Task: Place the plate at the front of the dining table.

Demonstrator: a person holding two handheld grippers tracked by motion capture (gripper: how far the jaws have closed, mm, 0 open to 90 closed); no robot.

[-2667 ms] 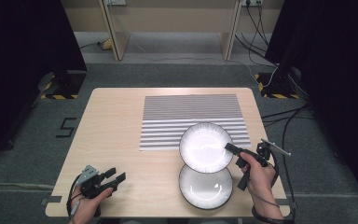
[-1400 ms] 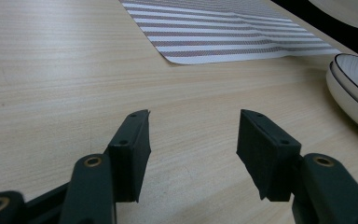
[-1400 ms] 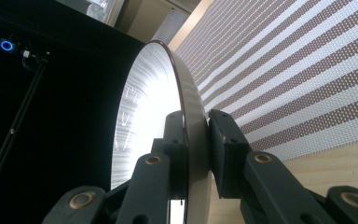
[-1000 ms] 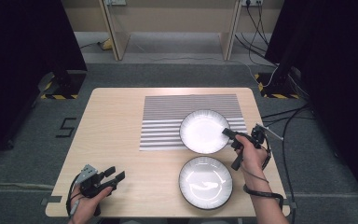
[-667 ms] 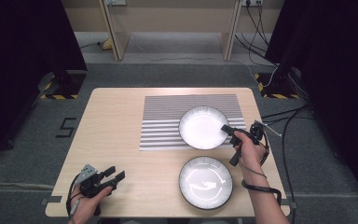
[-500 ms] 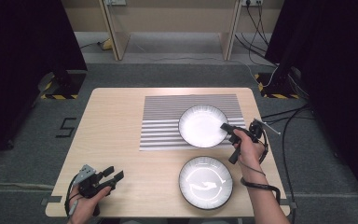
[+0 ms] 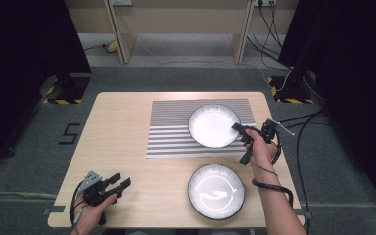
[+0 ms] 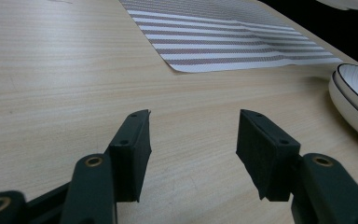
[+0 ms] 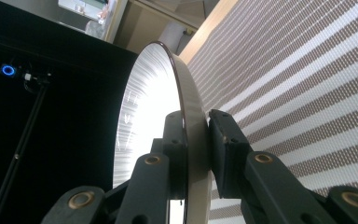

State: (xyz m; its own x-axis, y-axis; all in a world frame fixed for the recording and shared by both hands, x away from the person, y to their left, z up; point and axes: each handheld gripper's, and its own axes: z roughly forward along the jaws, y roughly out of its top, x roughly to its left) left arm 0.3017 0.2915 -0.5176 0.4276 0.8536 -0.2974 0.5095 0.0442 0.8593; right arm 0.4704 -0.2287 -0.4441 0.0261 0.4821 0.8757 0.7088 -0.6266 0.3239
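The right gripper (image 7: 241, 135) was clamped on the rim of a white plate (image 7: 213, 125), one jaw inside the rim and one on the underside, as the right gripper view showed with the plate (image 9: 154, 116) pinched edge-on between the two black jaws. In the high view that plate sat over the right part of the striped placemat (image 7: 171, 132), whether resting on it or held just above could not be told. A second white plate (image 7: 216, 191) lay on the wooden table (image 7: 122, 122) near the front edge, well apart from the left gripper (image 7: 108, 185), whose jaws stood partly open and empty above the bare tabletop at the front left corner.
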